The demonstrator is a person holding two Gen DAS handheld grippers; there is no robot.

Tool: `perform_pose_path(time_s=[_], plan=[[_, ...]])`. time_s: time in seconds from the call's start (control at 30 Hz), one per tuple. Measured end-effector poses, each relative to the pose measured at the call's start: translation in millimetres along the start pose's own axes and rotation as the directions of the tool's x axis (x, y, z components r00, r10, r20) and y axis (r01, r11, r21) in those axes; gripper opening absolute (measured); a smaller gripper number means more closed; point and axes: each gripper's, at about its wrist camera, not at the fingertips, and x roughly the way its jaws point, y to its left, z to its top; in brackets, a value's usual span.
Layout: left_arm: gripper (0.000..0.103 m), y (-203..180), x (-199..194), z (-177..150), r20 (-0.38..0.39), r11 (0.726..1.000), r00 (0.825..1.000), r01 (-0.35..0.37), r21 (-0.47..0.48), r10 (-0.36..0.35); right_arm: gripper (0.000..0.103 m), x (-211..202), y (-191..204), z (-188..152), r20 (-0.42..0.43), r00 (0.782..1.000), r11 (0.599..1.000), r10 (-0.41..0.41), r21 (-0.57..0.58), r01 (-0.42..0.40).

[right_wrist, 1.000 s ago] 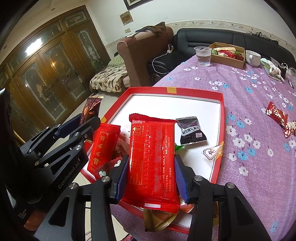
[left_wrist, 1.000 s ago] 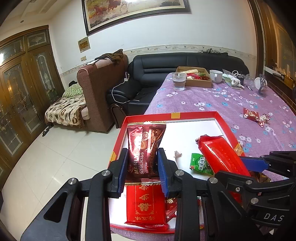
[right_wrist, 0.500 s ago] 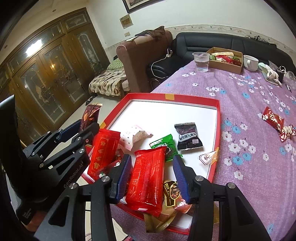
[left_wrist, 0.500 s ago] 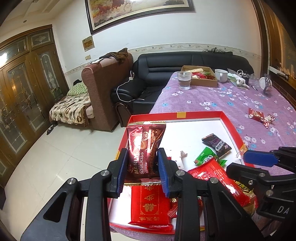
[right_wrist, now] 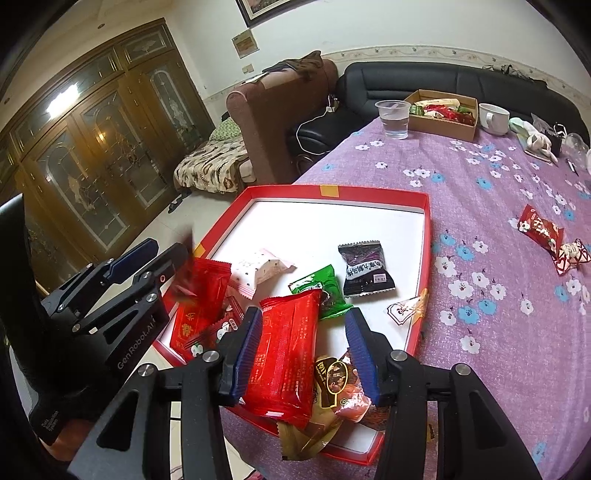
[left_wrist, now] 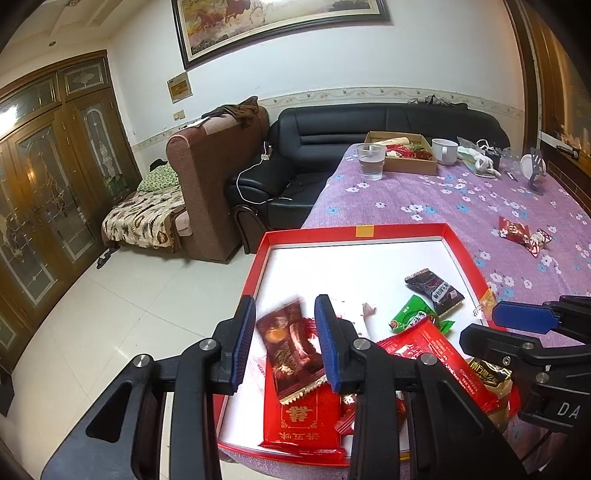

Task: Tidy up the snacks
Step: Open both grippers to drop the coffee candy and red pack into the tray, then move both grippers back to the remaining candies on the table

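Both tools parted: left tool (left_wrist: 284, 341) around blurred, seemingly loose brown packet (left_wrist: 291, 350); right tool (right_wrist: 303, 354) off red packet (right_wrist: 286, 354)

Black sofa (left_wrist: 388, 125) sitting against far wall. Brown armchair (left_wrist: 218, 177) standing beside it, dark garment (left_wrist: 236, 110) lying over top. White cable (left_wrist: 255, 181) trailing across sofa seat. Plastic cup (left_wrist: 370, 161) holding water on purple flowered surface (left_wrist: 461, 206); white mug (left_wrist: 445, 151) standing beyond. Framed painting (left_wrist: 280, 26) hanging above. Wooden doors (left_wrist: 48, 192) lining left side.
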Motion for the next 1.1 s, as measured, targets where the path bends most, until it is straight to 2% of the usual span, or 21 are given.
perform_pose_path(time_s=[0.17,0.7,0.9,0.97,1.1], plan=[[0.05,0,-2,0,0.007,1.0,1.0,-0.015,-0.003,0.015,0.049,0,-1,0,0.001,1.0,1.0,0.0,0.003,0.0],[0.052,-6,0,0,-0.008,1.0,1.0,-0.02,0.012,0.02,0.049,-2,-13,-1,0.005,1.0,0.999,0.004,0.039,-0.005],[0.057,-6,-3,1,0.006,1.0,1.0,0.008,-0.009,-0.008,0.049,-1,-28,-3,0.006,1.0,0.998,-0.006,0.065,0.006],[0.066,-8,-4,2,0.017,1.0,1.0,0.014,-0.009,-0.014,0.049,-2,-37,-4,0.008,1.0,0.997,-0.019,0.082,0.018],[0.068,-19,-6,5,0.038,0.999,0.999,0.026,0.023,-0.027,0.049,-5,-68,-7,0.011,0.998,0.989,-0.06,0.135,0.058]])
